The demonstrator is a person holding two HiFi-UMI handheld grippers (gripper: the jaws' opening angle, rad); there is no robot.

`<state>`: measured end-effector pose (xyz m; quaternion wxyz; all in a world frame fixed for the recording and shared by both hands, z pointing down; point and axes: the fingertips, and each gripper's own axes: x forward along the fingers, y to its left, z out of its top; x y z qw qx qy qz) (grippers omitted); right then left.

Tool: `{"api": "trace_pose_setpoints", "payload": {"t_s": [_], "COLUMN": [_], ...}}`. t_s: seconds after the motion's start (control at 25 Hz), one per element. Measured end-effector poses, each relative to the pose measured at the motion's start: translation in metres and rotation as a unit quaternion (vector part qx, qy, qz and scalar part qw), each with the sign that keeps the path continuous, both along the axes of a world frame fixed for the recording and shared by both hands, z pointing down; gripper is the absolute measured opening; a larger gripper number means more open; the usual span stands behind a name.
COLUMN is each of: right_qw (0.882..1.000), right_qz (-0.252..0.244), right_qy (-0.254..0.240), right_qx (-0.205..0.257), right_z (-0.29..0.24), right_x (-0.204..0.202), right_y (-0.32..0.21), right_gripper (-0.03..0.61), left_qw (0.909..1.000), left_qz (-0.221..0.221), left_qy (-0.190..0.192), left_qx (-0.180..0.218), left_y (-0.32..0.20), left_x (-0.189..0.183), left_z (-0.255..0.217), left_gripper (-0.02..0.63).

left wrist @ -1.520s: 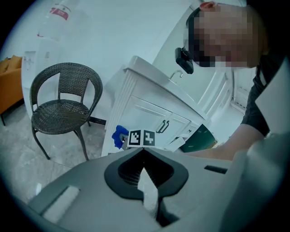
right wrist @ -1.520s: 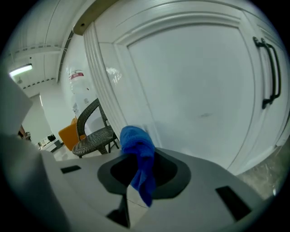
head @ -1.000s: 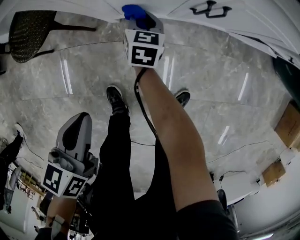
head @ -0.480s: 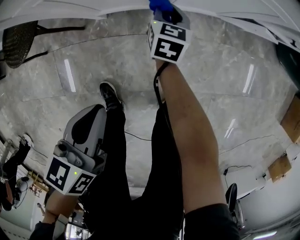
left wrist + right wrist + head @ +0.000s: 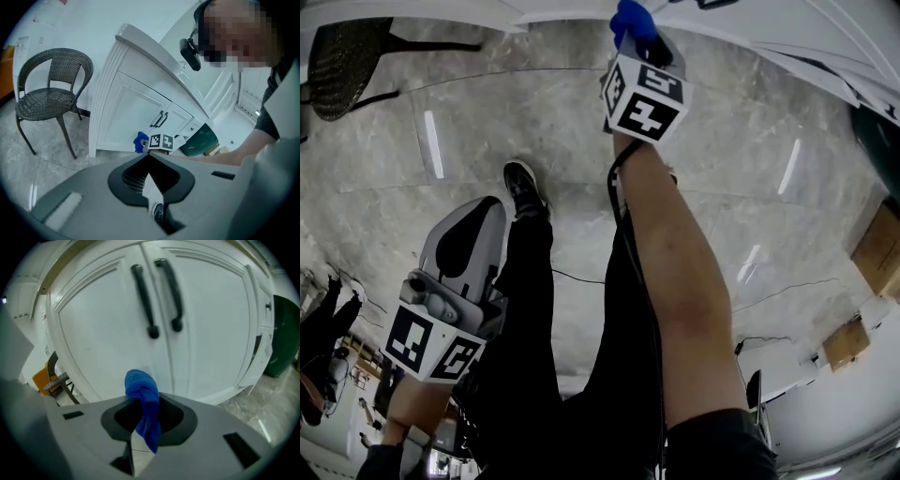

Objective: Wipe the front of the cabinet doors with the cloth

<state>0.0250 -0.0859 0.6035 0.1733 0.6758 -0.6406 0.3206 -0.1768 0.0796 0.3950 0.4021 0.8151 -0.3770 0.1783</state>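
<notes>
The blue cloth (image 5: 142, 385) is bunched between the jaws of my right gripper (image 5: 140, 437), which is shut on it. The cloth's top touches or nearly touches the lower part of the white cabinet's left door (image 5: 103, 329), near the seam with the right door (image 5: 215, 310). Two dark bar handles (image 5: 144, 301) sit above it. In the head view the cloth (image 5: 630, 19) is at the cabinet's foot (image 5: 769, 28), at arm's length. My left gripper (image 5: 476, 214) hangs back beside the person's leg, jaws shut and empty (image 5: 151, 192), looking towards the cabinet (image 5: 136, 112).
A dark wicker chair (image 5: 47, 93) stands left of the cabinet on the marble floor (image 5: 487, 122). A green bin (image 5: 283, 333) is at the cabinet's right. Cardboard boxes (image 5: 877, 248) lie at the right. A black cable (image 5: 628, 234) runs along the right arm.
My right gripper has carried the cloth rightwards along the foot of the cabinet. The left gripper has stayed low by the leg, shifting only slightly.
</notes>
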Motion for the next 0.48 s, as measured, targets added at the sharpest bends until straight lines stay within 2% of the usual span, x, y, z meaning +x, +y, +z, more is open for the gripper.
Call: {"api": "trace_pose_setpoints", "payload": {"t_s": [0.28,0.48], "right_qw": [0.994,0.984], "right_qz": [-0.101,-0.175], "right_qy": [-0.025,-0.018], "right_qx": [0.009,0.032], "right_z": [0.018,0.032], "right_x": [-0.153,-0.229], "right_y": [-0.029,-0.045], "right_gripper": [0.067,0.067], "left_qw": [0.9995,0.9989], "left_qz": [-0.032,-0.046], "left_qy": [0.002,-0.006], "left_qx": [0.001,-0.003], "left_y": [-0.001,0.012], "left_x": [-0.072,-0.117], "left_z": [0.008,0.022], "left_gripper": [0.0,0.0]}}
